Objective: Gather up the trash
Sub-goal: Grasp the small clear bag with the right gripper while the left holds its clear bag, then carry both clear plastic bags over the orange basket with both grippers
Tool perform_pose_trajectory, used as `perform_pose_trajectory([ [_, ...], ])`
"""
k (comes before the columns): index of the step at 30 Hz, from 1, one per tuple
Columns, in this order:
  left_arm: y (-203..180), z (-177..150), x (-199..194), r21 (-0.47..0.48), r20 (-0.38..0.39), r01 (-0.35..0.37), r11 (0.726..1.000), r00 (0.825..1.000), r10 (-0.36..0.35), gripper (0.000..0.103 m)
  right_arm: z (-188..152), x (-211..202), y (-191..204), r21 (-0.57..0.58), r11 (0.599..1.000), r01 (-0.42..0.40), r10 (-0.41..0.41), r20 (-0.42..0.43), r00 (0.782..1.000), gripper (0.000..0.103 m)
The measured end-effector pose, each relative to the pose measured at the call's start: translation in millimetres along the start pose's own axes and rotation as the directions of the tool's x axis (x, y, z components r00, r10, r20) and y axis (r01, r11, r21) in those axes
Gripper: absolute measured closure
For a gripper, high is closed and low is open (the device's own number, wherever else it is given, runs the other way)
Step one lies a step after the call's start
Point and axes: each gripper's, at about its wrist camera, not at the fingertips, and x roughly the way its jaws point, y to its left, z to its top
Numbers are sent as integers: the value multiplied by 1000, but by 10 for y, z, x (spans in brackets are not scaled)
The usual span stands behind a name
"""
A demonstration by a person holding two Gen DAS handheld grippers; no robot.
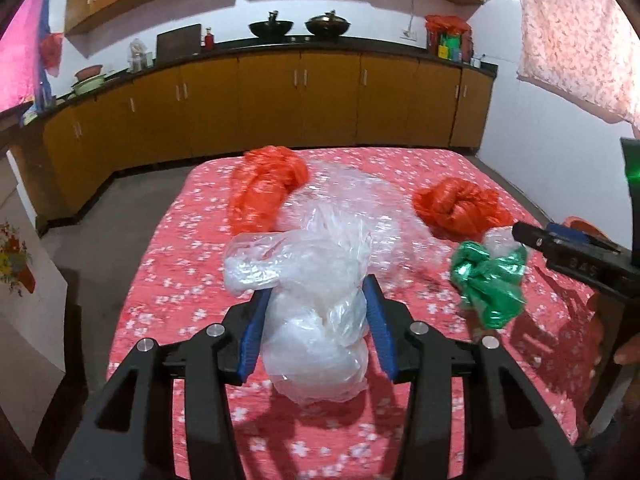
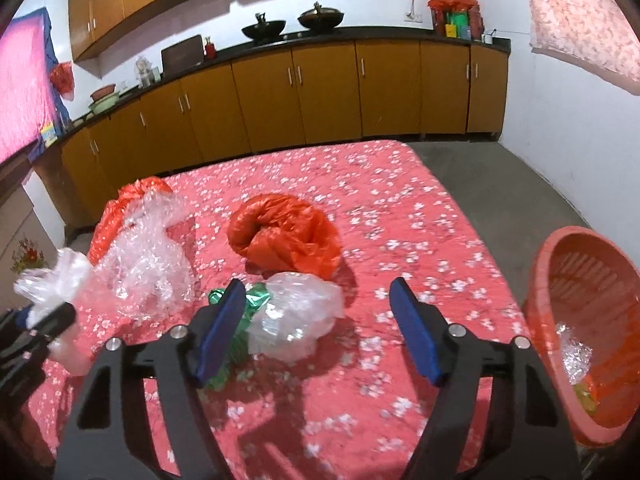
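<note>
On the table [image 2: 440,208] with its pink flowered cloth, the left claw [image 1: 316,312] is clamped on a crumpled clear plastic bag [image 1: 316,320], lifted clear. The right claw [image 2: 316,328] stands wide and empty, straddling a small clear wrapper [image 2: 296,316] beside green foil [image 1: 488,280]. Advise: centre the pads on the wrapper, close firmly, then carry both to the pink slatted plastic basket [image 2: 560,264] at right, above its rim.
</note>
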Motion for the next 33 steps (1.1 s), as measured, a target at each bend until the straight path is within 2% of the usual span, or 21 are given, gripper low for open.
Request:
perform_pose_trajectory([
  [5, 139, 15, 62, -40, 2, -22, 999, 1000, 22, 56, -42, 171, 107, -43, 999, 13, -15, -51, 999, 42],
  [12, 154, 42, 145, -56, 0, -22, 998, 1000, 22, 56, -65, 252, 56, -30, 999, 15, -18, -97, 995, 42],
  [13, 151, 46, 158, -59, -2, -20, 998, 1000, 20, 56, -69, 262, 53, -32, 999, 15, -18, -105, 994, 44],
  [16, 127, 55, 167, -66, -4, -16, 998, 1000, 16, 56, -83, 304, 41, -37, 999, 12, -17, -135, 991, 60],
  [18, 117, 58, 151, -68, -2, -12, 998, 1000, 12, 56, -99, 309, 9, -30, 1000, 9, -13, -146, 989, 62],
  [23, 73, 71, 106, -65, 9, -6, 998, 1000, 6, 56, -119, 214, -80, -6, 1000, 13, -14, -130, 991, 65],
  [33, -138, 115, -19, -42, 32, 25, 999, 999, -23, 56, -152, -125, -339, 31, 998, 54, -52, -80, 995, 66],
])
